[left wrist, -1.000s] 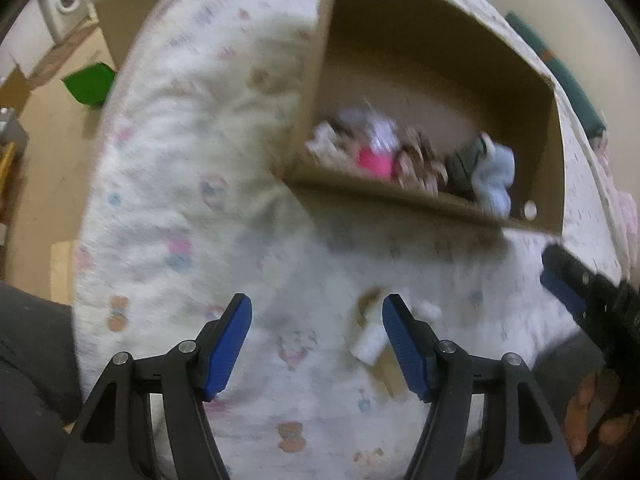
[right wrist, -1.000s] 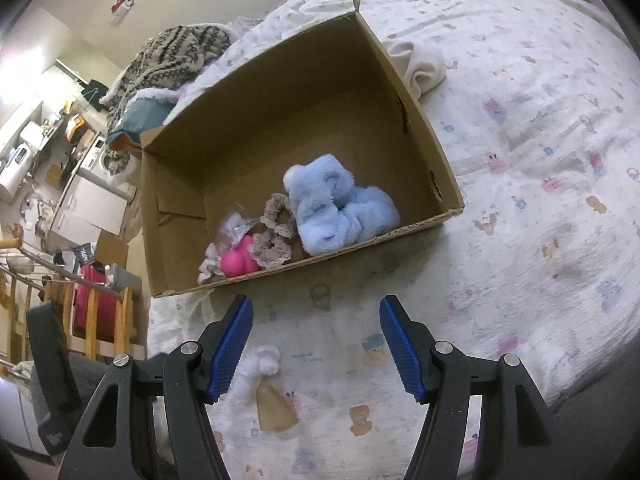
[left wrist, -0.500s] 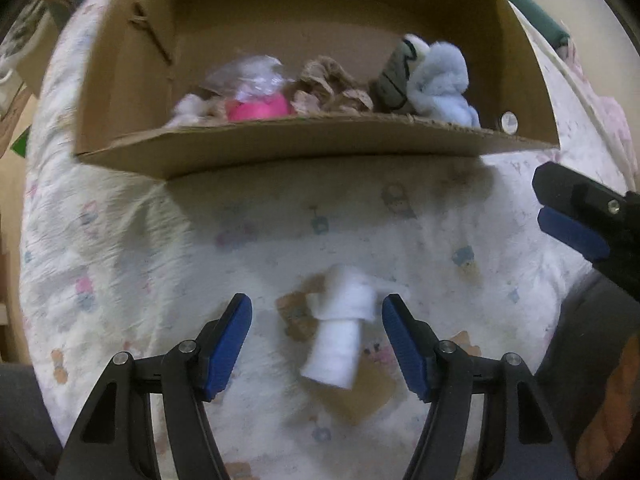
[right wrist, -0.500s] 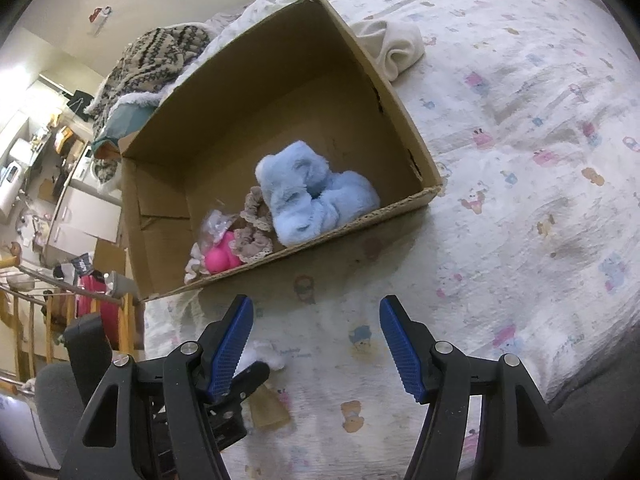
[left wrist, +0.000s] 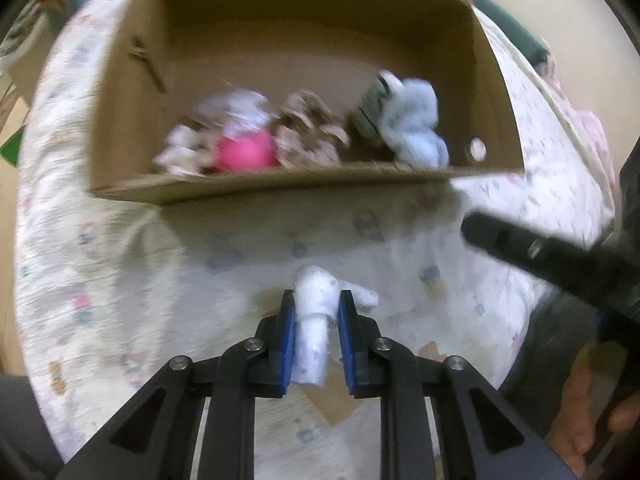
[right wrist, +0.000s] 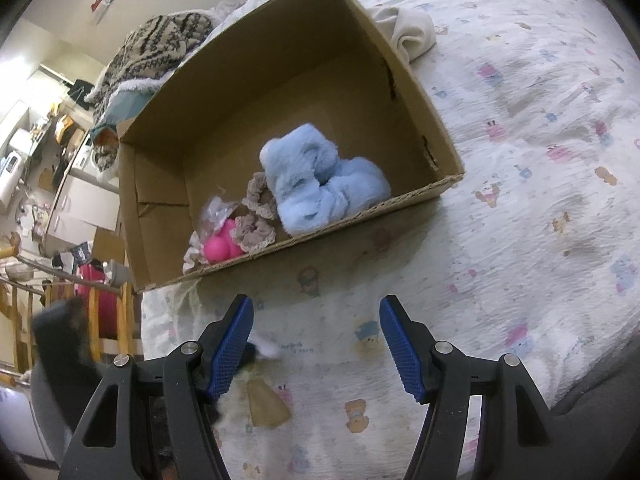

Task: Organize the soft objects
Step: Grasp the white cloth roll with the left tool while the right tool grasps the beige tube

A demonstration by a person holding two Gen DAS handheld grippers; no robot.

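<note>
My left gripper [left wrist: 316, 320] is shut on a small white soft toy [left wrist: 314, 320] lying on the patterned bedsheet, in front of an open cardboard box [left wrist: 280, 186]. In the box lie a pale blue fluffy toy [right wrist: 320, 178], beige scrunchies [right wrist: 256, 220], a pink ball [right wrist: 220, 246] and a clear-wrapped item [right wrist: 218, 212]. My right gripper [right wrist: 316, 340] is open and empty above the sheet, before the box's near wall [right wrist: 320, 236]. The white toy's tip [right wrist: 266, 347] shows beside its left finger.
A cream cloth [right wrist: 412, 34] lies behind the box. A patterned knit blanket [right wrist: 160, 44] is piled at the back left. The bed's edge drops off at the left to wooden furniture [right wrist: 96, 312]. A brown patch [right wrist: 266, 404] marks the sheet.
My left gripper has closed from open onto the white toy and moved nearer the box. The right gripper stayed open and shifted slightly.
</note>
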